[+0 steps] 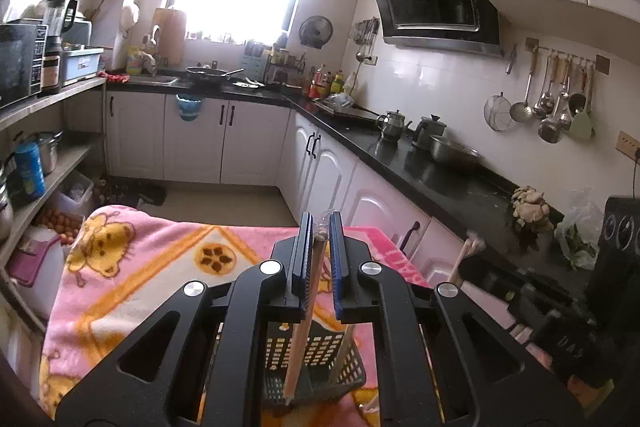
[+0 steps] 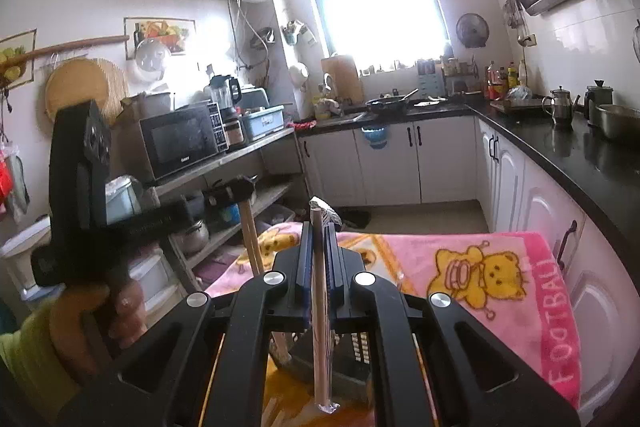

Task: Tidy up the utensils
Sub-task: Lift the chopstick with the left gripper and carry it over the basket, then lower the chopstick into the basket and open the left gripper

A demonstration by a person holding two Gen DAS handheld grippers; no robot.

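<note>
Left gripper (image 1: pixel 321 227) clamped chopsticks (image 1: pixel 307 307); right gripper (image 2: pixel 318 227) clamped wrapped chopsticks (image 2: pixel 319 327). Best lower each upright, tip first, into black basket (image 1: pixel 320 359).

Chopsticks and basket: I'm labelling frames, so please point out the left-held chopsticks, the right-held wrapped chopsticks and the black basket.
left-held chopsticks (image 1: pixel 310 291): left wrist view, mid shaft.
right-held wrapped chopsticks (image 2: pixel 319 307): right wrist view, mid shaft.
black basket (image 1: pixel 320 355): left wrist view, perforated side wall.
</note>
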